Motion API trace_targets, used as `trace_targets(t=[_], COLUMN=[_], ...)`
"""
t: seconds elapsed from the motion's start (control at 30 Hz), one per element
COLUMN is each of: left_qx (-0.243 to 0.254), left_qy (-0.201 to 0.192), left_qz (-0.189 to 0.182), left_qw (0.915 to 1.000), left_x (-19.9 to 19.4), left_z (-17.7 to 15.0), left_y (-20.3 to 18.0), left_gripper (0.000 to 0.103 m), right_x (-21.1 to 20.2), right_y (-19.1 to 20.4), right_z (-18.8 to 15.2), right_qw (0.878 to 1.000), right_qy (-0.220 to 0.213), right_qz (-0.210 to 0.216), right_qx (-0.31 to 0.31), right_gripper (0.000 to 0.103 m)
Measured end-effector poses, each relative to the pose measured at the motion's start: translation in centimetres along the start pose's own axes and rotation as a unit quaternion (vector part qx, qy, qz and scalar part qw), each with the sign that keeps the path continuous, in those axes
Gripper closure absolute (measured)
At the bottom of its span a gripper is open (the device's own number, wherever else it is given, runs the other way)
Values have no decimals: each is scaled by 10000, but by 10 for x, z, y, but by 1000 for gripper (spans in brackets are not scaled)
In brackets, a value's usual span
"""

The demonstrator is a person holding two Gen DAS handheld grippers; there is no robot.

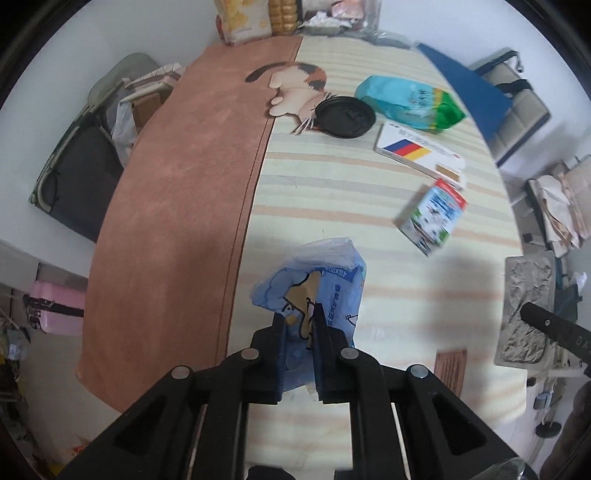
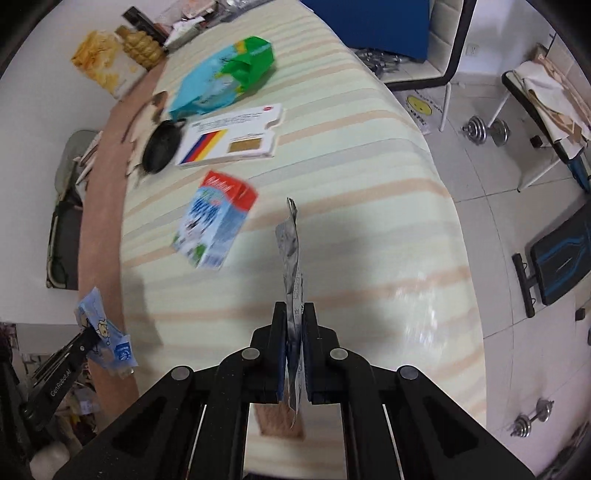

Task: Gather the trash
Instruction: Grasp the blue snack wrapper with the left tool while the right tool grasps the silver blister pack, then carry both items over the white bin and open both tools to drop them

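Note:
My left gripper (image 1: 300,314) is shut on a crumpled blue plastic bag (image 1: 321,280) with a cartoon print, held above the striped tablecloth (image 1: 332,192); the bag also shows in the right wrist view (image 2: 105,332). My right gripper (image 2: 294,310) is shut on a thin silver foil wrapper (image 2: 290,243) that stands edge-on above the table. On the table lie a small milk carton (image 1: 432,218) (image 2: 214,229), a teal and green snack bag (image 1: 410,101) (image 2: 225,77), a black cup lid (image 1: 345,116) (image 2: 160,147) and a flat white card box (image 1: 421,151) (image 2: 231,136).
A brown leather mat (image 1: 177,206) covers the table's left part. Snack packs (image 1: 243,18) stand at the far end. A blue chair (image 1: 469,88) is at the far right. Dumbbells (image 2: 487,131), a bench (image 2: 561,254) and tiled floor lie to the right.

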State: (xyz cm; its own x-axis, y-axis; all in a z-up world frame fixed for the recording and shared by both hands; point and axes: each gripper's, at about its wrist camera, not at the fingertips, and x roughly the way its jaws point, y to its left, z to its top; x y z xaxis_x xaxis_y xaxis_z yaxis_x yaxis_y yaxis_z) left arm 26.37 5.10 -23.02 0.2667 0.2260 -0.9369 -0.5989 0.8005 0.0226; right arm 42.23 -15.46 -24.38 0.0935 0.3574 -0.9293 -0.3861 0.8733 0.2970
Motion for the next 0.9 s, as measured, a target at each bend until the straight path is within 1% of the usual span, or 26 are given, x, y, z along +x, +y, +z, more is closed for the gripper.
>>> trace_targets(t=[0.07, 0.17, 0.23, 0.3, 0.33, 0.4, 0.43, 0.5, 0.53, 0.63, 0.73, 0.8, 0.83, 0.9], left_qx=[127, 338, 500, 702, 764, 888, 901, 888, 887, 878, 762, 658, 621, 573], left_qy=[-90, -170, -152, -119, -96, -1, 71, 269, 373, 715, 1087, 1344, 1458, 1659], left_qz=[-117, -310, -404, -501, -543, -615, -659, -749, -785, -857, -926, -959, -972, -922], left_qw=[9998, 9988, 9978, 9962, 9956, 9941, 9937, 9929, 9923, 9899, 9868, 9841, 9826, 9801], left_x=[-11, -34, -44, -53, -55, -58, -57, -54, -51, -34, -3, 26, 45, 88], left_z=[-15, -47, -68, -93, -102, -128, -137, -159, -170, -200, -229, -245, -254, -268], left_y=[8, 23, 32, 42, 46, 55, 59, 67, 71, 76, 81, 82, 82, 81], left_gripper=[94, 94, 94, 94, 94, 94, 94, 94, 94, 94, 94, 94, 94, 94], right_x=[-13, -36, -50, -65, -69, -76, -76, -73, -70, -54, -31, -3, 10, 50], right_y=[10, 28, 39, 51, 55, 65, 67, 71, 71, 69, 59, 48, 42, 26], right_z=[-23, -69, -100, -141, -153, -194, -207, -245, -259, -309, -346, -368, -375, -393], right_qw=[9999, 9996, 9992, 9985, 9983, 9978, 9977, 9976, 9977, 9977, 9970, 9956, 9948, 9926], right_qy=[-86, -261, -383, -521, -548, -609, -599, -506, -442, -161, 123, 377, 468, 671], right_qz=[18, 78, 97, 139, 153, 182, 198, 248, 272, 269, 231, 201, 191, 169], right_qx=[-49, -43, -30, 62, 94, 211, 251, 393, 437, 602, 731, 829, 884, 998], right_gripper=[95, 95, 95, 95, 95, 95, 95, 95, 95, 95, 95, 95, 95, 95])
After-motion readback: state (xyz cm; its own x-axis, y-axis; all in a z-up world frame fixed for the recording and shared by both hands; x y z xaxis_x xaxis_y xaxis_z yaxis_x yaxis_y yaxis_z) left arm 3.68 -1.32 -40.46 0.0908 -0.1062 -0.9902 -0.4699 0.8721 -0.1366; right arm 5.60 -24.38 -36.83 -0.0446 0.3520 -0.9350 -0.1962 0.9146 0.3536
